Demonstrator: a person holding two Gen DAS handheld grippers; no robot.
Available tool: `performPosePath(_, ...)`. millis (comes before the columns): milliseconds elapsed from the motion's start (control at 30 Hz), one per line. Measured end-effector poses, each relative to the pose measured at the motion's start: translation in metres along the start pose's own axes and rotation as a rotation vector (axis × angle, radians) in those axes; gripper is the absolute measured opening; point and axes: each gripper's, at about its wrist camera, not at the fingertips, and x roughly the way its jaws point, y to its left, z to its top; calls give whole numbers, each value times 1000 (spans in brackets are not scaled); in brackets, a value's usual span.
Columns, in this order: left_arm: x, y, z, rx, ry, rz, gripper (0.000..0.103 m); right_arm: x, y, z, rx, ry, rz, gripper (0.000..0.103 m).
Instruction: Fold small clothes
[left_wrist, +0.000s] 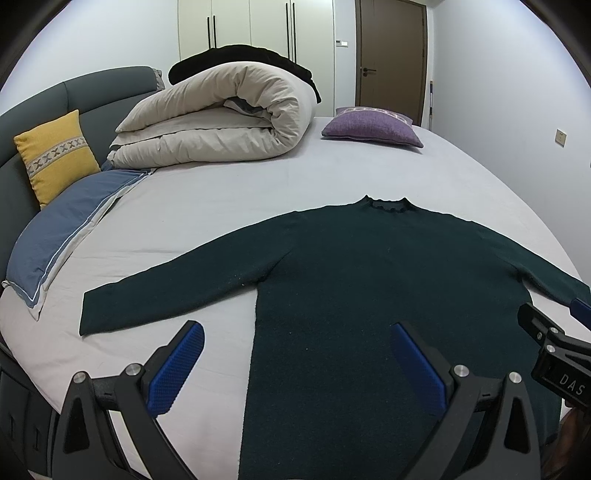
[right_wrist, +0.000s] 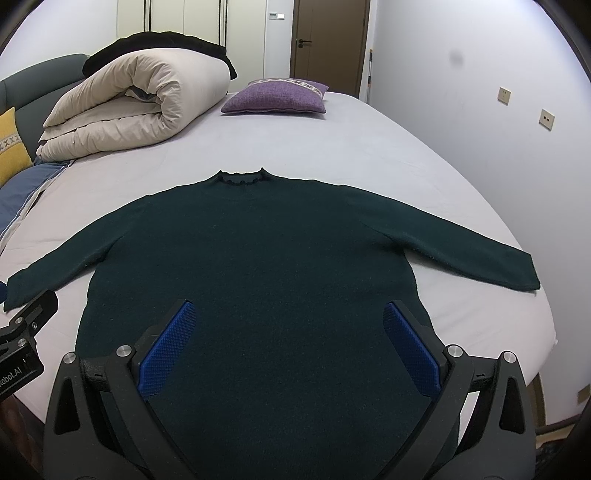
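A dark green long-sleeved sweater lies flat on the bed, collar away from me, both sleeves spread out to the sides; it also shows in the right wrist view. My left gripper is open and empty, hovering above the sweater's left side near the hem. My right gripper is open and empty above the sweater's lower body. The right gripper's body shows at the right edge of the left wrist view. The left gripper's body shows at the left edge of the right wrist view.
The bed has a pale sheet. A rolled beige duvet with a black item on top lies at the back left. A purple cushion, a yellow cushion and a blue pillow lie around it. A wall stands close on the right.
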Motion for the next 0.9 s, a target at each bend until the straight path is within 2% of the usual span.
performPosePath(900,-1,1,1,-2,0,0,103,0,2,0,2,5,-1,103)
